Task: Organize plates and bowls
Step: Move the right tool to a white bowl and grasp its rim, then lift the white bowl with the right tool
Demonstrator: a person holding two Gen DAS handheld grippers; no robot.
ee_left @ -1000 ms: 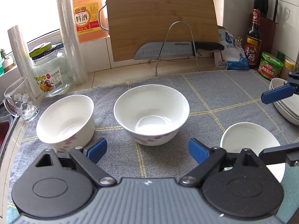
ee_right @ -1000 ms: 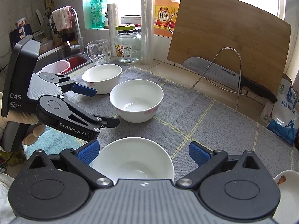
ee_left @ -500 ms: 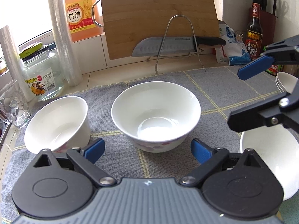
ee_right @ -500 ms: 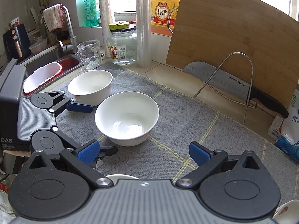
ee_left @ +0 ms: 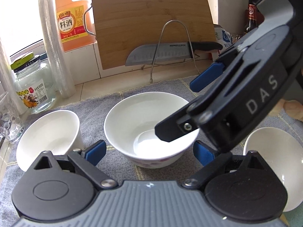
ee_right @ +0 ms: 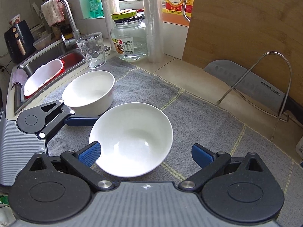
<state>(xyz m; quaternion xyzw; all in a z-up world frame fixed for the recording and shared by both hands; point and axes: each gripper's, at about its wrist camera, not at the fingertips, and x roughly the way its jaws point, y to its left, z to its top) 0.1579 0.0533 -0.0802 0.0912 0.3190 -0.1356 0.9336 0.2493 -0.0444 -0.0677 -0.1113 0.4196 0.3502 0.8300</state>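
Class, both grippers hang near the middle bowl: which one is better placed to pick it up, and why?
Probably the right gripper: the middle bowl lies between its open fingers. The left gripper sits nearer the bowl's side.

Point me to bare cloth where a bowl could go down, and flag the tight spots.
Free: grey cloth between the middle bowl and the knife rack, toward the cutting board. Crowded: left side, where the left bowl, left tongs and middle bowl nearly meet; glass and jar line the sink corner.
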